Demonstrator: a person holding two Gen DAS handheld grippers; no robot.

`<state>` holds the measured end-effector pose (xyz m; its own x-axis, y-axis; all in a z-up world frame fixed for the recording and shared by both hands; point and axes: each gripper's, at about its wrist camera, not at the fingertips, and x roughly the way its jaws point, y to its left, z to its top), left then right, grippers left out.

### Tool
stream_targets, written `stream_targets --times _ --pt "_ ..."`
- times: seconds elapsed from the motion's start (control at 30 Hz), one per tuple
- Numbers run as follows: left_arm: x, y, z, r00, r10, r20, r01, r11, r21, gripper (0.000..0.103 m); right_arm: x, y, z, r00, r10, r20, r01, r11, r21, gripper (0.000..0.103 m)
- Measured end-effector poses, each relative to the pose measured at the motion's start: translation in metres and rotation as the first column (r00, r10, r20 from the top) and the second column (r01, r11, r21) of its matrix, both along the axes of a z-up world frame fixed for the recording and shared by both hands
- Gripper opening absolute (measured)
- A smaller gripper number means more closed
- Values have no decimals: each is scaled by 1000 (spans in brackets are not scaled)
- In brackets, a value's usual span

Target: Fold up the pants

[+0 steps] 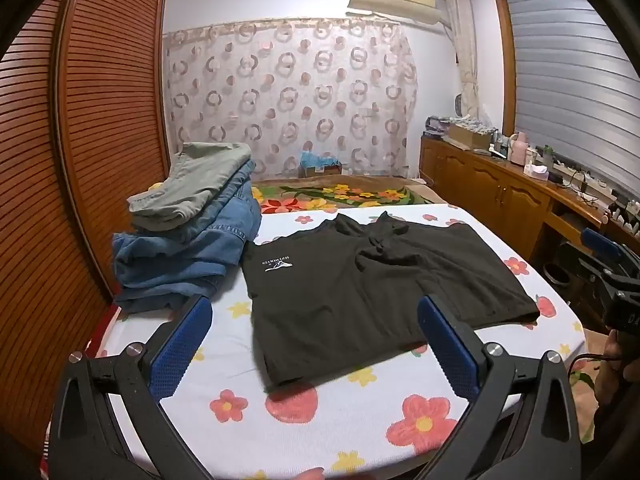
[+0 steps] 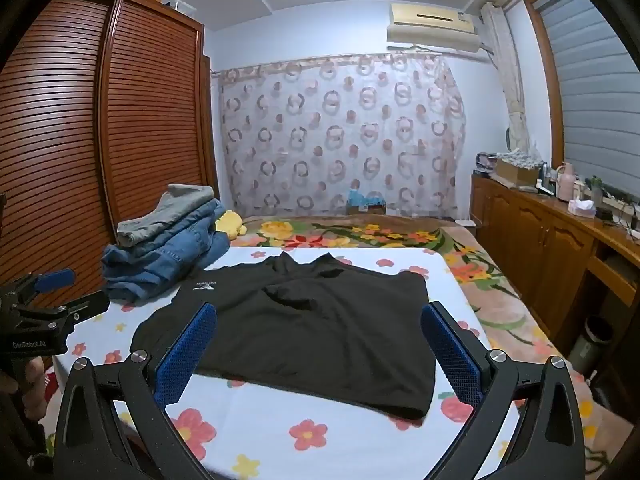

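A pair of black shorts (image 1: 372, 292) (image 2: 304, 332) with a small white logo lies spread flat on the flowered sheet (image 1: 360, 412) (image 2: 280, 428), waistband away from me, legs toward me. My left gripper (image 1: 316, 340) hovers open above the near left leg hem, its blue pads wide apart with nothing between them. My right gripper (image 2: 320, 352) is open too, held over the near right part of the shorts. Each gripper shows at the edge of the other's view, the right gripper (image 1: 612, 280) and the left gripper (image 2: 52, 300).
A stack of folded jeans with grey-green pants on top (image 1: 192, 224) (image 2: 168, 240) sits at the far left of the bed, beside a brown louvred wardrobe (image 1: 80, 160). A wooden cabinet (image 2: 560, 248) with clutter runs along the right. A flowered blanket (image 2: 360, 236) lies beyond.
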<state>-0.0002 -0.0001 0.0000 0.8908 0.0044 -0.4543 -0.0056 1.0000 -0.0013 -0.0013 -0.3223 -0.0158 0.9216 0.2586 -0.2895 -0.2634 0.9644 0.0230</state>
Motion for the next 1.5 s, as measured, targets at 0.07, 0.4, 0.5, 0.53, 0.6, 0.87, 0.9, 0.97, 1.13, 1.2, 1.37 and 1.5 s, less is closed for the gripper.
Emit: stream_targets --times 0.07,0.4,0.5,0.53,0.6,0.87,0.9,0.97,1.13,1.2,1.37,1.5 --pt "-1 0 0 1000 -4 -2 4 1000 -3 103 0 0 0 1000 -5 -3 5 1000 -1 102" --pt "1 0 0 1000 -3 -15 3 1000 2 103 2 2 -1 1000 -5 -6 5 1000 -1 102" --pt "0 0 0 1000 -1 -14 2 1000 2 103 3 5 0 1000 -4 -5 4 1000 -2 102" --pt "1 0 0 1000 -4 -16 4 1000 2 103 1 1 0 1000 -5 -6 5 1000 4 102" --pt "1 0 0 1000 -3 -16 3 1000 3 103 1 1 0 1000 -5 -5 5 1000 4 102" --pt "1 0 0 1000 -5 -15 5 1000 1 103 1 0 0 1000 -5 -6 5 1000 4 102" --pt "1 0 0 1000 -4 -16 4 1000 2 103 1 0 0 1000 -5 -6 5 1000 4 102" --pt "1 0 0 1000 -4 -15 4 1000 2 103 1 0 0 1000 -6 -5 6 1000 4 102" --pt "2 1 -1 1000 -4 -13 4 1000 5 103 1 0 0 1000 -5 -5 5 1000 4 102" --pt "2 3 -1 1000 -6 -15 6 1000 3 103 1 0 0 1000 -5 -4 5 1000 3 102" --pt "1 3 -1 1000 -4 -12 4 1000 3 103 1 0 0 1000 -5 -5 5 1000 4 102" --pt "1 2 -1 1000 -4 -12 4 1000 4 103 1 0 0 1000 -5 -5 5 1000 4 102"
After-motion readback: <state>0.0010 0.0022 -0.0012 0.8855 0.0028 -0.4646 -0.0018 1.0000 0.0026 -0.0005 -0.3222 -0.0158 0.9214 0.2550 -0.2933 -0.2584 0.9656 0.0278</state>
